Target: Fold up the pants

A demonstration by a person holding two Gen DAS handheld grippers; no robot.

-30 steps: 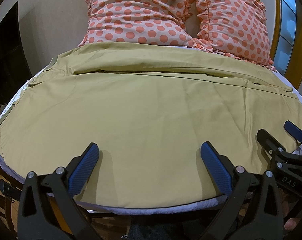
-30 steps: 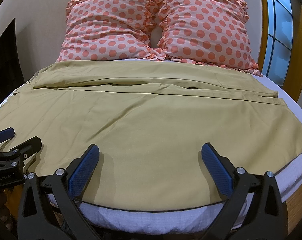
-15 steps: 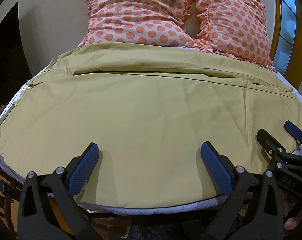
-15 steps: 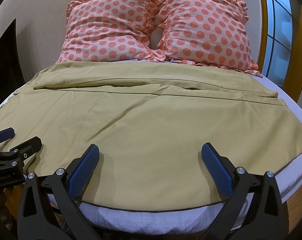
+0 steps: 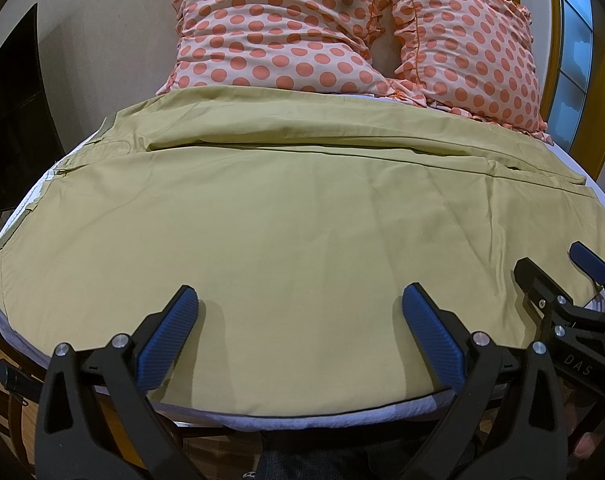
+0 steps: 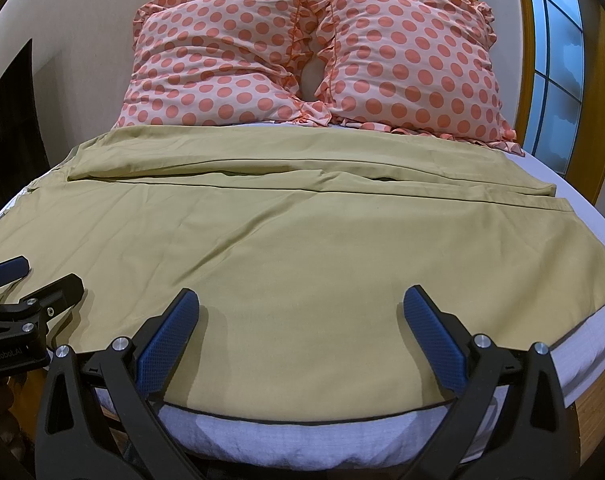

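Note:
Olive-yellow pants (image 5: 294, 216) lie spread flat across the bed, legs running left to right, one leg behind the other; they also fill the right wrist view (image 6: 302, 240). My left gripper (image 5: 298, 300) is open and empty, just above the near edge of the pants. My right gripper (image 6: 300, 300) is open and empty, also over the near edge. The right gripper shows at the right of the left wrist view (image 5: 562, 272), and the left gripper shows at the left of the right wrist view (image 6: 34, 276).
Two pink pillows with orange dots (image 6: 302, 56) lean at the head of the bed. The white mattress edge (image 6: 302, 436) runs along the front. A window with a wooden frame (image 6: 558, 72) is at the right, a dark panel (image 5: 10, 120) at the left.

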